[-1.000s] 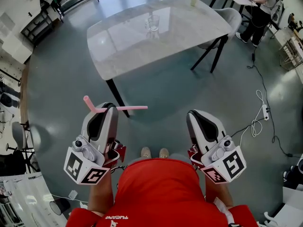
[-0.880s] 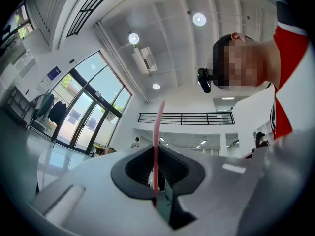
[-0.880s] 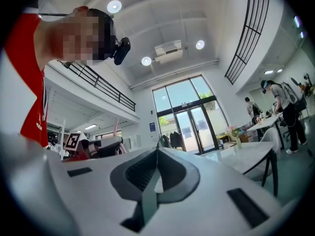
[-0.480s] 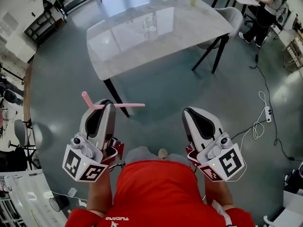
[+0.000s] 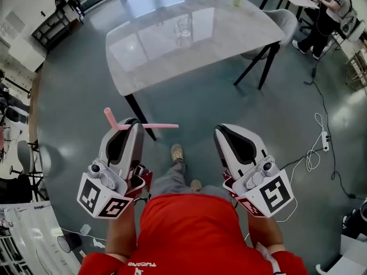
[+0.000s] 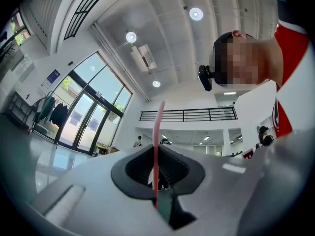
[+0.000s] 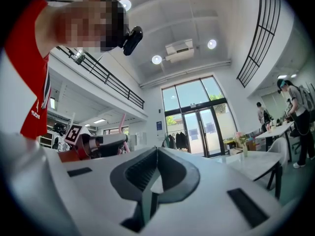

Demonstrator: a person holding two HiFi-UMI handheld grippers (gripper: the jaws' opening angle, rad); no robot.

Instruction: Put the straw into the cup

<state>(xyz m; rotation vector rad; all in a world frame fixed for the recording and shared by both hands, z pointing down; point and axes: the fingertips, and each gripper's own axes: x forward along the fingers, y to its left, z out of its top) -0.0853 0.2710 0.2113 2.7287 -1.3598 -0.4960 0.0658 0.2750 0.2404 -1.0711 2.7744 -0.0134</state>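
"Two grippers: how are they posed?"

"Both sit low before the person's chest, side by side, noses aimed ahead. The left gripper (image 5: 134, 122) has its jaws pinched on the straw (image 5: 160, 126). The right gripper (image 5: 220, 130) has its jaws pressed together, nothing between."

"And the straw's line?"

"Crosswise to the jaws, nearly level. The long end points right and the short bent end angles off leftward. The cup (image 5: 183, 26) stands on the table (image 5: 241, 30), well apart."
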